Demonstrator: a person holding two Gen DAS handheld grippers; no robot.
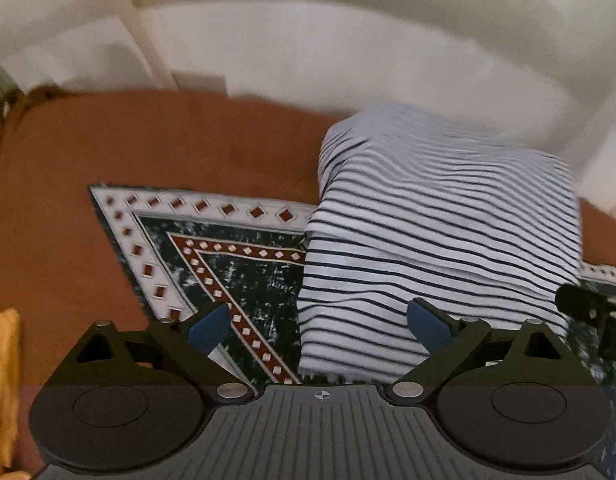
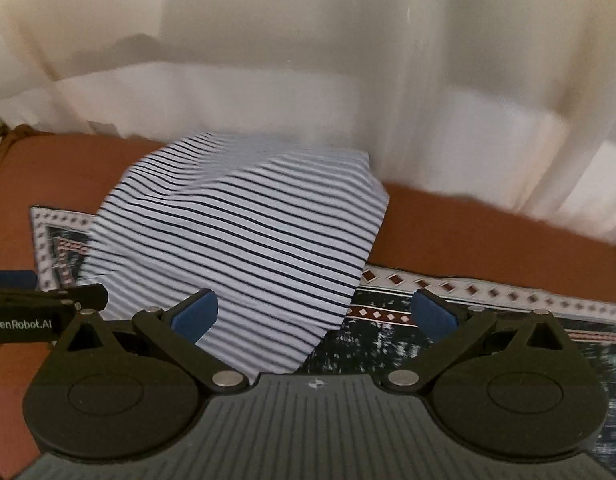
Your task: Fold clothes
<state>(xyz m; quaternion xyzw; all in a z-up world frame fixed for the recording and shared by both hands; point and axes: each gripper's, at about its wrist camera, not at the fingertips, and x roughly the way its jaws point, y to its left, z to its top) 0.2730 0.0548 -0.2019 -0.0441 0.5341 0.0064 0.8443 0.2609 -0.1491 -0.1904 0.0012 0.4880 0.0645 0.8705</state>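
Two grippers, each with black linkage arms and blue pads, occupy the near foreground. Left gripper [image 1: 319, 326]: jaws spread wide, nothing between them; its right pad [image 1: 427, 326] overlaps the near hem of the striped garment [image 1: 428, 232] in the view, contact not discernible. Right gripper [image 2: 316, 318]: jaws likewise spread wide and holding nothing, its left pad [image 2: 195, 316] over the same cloth; the other tool's black body, lettered "GenRobot.AI", enters at the left edge.

Beneath both tools lies a patterned mat [image 1: 235, 264], flat, dark green and mottled, with a white border of red-brown diamonds and an inner red band. The striped garment [image 2: 243, 232], soft white knit with thin navy stripes, rests folded partly on this mat and partly on the orange-brown cover [image 1: 167, 144] beyond it; its surface rises in gentle ridges, one layer lapping another. A yellow cloth [image 1: 1, 380] shows at the near left edge of the left view. Farthest back hang cream curtains [image 2: 308, 60], pleated, closing off the far edge of the cover. Motion blur softens fine detail.
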